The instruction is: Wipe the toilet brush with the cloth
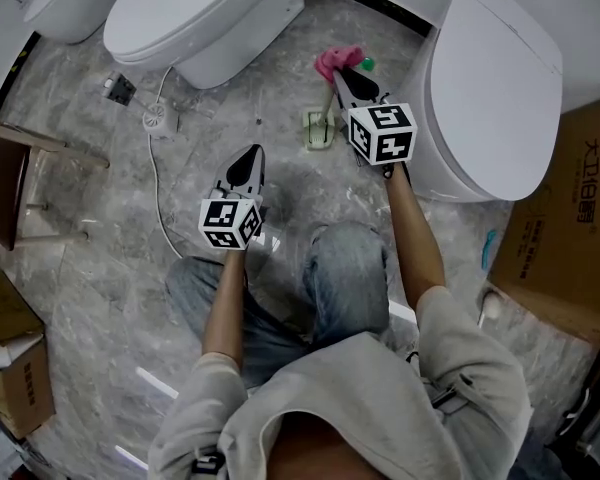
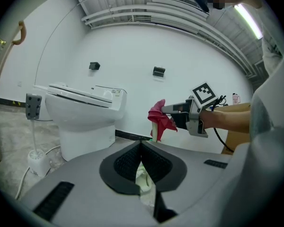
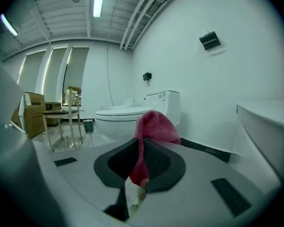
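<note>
right gripper (image 3: 142,148) clamps pink cloth (image 3: 154,126); left gripper view shows it on toilet brush (image 2: 155,132) handle. left gripper (image 2: 141,145) closed, empty.

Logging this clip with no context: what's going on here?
A person is down on the floor between two toilets with a gripper in each hand. The right gripper has its fingers shut on a pink cloth, which is draped over the top of the toilet brush handle. The brush stands in its holder on the floor. The left gripper is shut with nothing seen in it, off to the side of the brush.
</note>
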### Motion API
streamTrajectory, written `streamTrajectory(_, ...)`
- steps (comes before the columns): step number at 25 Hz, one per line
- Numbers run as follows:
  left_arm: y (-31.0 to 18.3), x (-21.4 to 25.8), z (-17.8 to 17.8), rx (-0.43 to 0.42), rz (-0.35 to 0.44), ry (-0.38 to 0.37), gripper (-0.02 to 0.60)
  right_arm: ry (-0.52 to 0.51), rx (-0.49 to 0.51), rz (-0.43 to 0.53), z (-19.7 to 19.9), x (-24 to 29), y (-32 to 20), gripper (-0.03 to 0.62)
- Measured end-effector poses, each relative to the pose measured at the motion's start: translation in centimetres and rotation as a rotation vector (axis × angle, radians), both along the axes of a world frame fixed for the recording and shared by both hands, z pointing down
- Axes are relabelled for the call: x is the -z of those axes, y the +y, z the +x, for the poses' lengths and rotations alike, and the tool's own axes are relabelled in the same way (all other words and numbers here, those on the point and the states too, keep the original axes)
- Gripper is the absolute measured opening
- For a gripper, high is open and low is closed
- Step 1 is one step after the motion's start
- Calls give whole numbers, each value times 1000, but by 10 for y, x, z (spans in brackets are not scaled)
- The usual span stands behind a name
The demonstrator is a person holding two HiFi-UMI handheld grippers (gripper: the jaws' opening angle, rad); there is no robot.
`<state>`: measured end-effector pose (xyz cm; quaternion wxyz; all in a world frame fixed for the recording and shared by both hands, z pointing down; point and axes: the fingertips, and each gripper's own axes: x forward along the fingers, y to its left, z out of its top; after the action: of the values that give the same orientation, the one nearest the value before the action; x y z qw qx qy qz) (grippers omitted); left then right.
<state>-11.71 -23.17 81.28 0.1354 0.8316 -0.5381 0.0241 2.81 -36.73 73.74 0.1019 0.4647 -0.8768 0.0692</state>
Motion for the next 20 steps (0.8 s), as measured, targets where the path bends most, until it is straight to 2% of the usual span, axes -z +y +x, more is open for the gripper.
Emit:
streamTrajectory(6, -3, -4, -12, 20, -9, -9, 18, 17, 6, -100, -2, -55, 3, 55)
streamTrajectory(20, 2, -17, -10, 20, -36, -15, 19, 91, 8, -325, 2, -171, 30, 55)
